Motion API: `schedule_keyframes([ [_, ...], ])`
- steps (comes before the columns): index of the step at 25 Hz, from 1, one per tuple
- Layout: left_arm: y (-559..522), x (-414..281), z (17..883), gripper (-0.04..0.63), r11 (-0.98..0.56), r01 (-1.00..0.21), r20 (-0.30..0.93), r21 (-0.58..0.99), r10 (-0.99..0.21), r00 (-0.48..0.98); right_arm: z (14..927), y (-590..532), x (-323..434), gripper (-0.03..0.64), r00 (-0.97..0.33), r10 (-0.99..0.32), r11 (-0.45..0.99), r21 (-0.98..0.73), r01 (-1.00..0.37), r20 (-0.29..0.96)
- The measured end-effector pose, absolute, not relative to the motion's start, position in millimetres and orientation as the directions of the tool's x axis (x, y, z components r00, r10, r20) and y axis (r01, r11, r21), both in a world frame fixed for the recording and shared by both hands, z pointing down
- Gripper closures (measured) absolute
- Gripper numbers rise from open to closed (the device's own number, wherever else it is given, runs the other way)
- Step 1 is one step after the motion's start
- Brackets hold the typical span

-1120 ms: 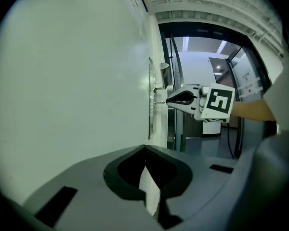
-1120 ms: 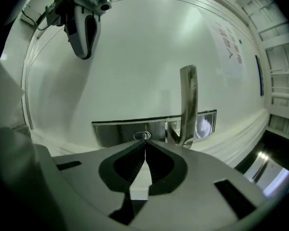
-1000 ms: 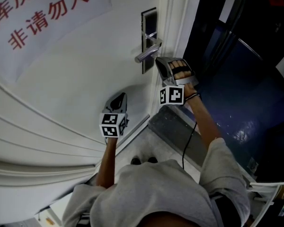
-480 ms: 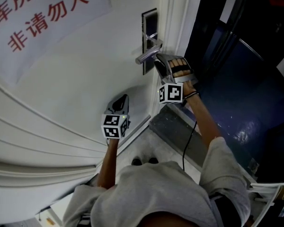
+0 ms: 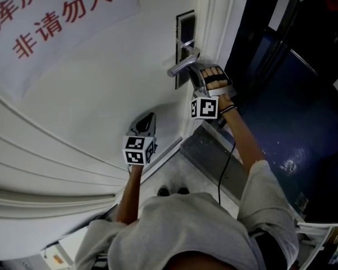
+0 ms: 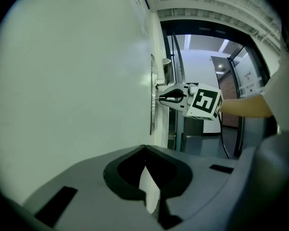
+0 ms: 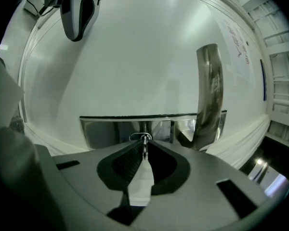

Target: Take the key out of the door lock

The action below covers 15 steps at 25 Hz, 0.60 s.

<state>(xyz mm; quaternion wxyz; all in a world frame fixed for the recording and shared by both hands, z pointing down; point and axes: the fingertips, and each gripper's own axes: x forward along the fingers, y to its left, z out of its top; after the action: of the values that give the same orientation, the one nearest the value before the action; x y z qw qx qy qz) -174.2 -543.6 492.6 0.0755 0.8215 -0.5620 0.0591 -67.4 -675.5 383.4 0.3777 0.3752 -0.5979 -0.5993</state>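
Found the small silver key [image 7: 144, 141] seated in the tall silver metal lock plate [image 7: 106, 129], just beneath that plate's brushed-metal lever handle [image 7: 208, 95]. Saw it edge-on in the right gripper view: long axis straight out from the plate, shaft buried toward the plate, flat head outward, a thin wire ring at the head. Caught the grey right gripper [image 7: 144, 150] square-on to the plate with its jaws closing, the key's head between the dark ribbed pads and pinched at their tips.

Kept the grey left gripper [image 5: 148, 118] well below the plate and apart from it, tips close to the white door [image 5: 101, 83], jaws pressed together on nothing.

Placed the plate near the door's free edge [image 5: 205, 32]. Beyond that edge, looked into a dark open doorway with a glossy blue floor [image 5: 281, 111]. On the plate's other side, met broad bare door face, with a white paper sign in red characters [image 5: 50, 16] far off above it. Straight out from the plate, along the key's axis, found only the right hand [image 5: 215, 79] and its forearm behind the gripper.
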Motion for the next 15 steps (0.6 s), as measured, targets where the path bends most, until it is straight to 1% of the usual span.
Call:
schedule_keyframes([
  [4,-543.4,-178.1,493.4,0.577,-0.350,-0.935,0.188,0.057,-0.916,0.355,384.7,-677.9,-67.7,0.583,-0.436,-0.900,-0.013,1.000,-0.003,-0.013],
  [15,-545.5,-169.6,492.9,0.577,-0.364,-0.930,0.192,0.054,-0.910,0.367,383.7,-677.1,-67.4,0.586,-0.442,-0.897,-0.019,1.000,0.000,-0.017],
])
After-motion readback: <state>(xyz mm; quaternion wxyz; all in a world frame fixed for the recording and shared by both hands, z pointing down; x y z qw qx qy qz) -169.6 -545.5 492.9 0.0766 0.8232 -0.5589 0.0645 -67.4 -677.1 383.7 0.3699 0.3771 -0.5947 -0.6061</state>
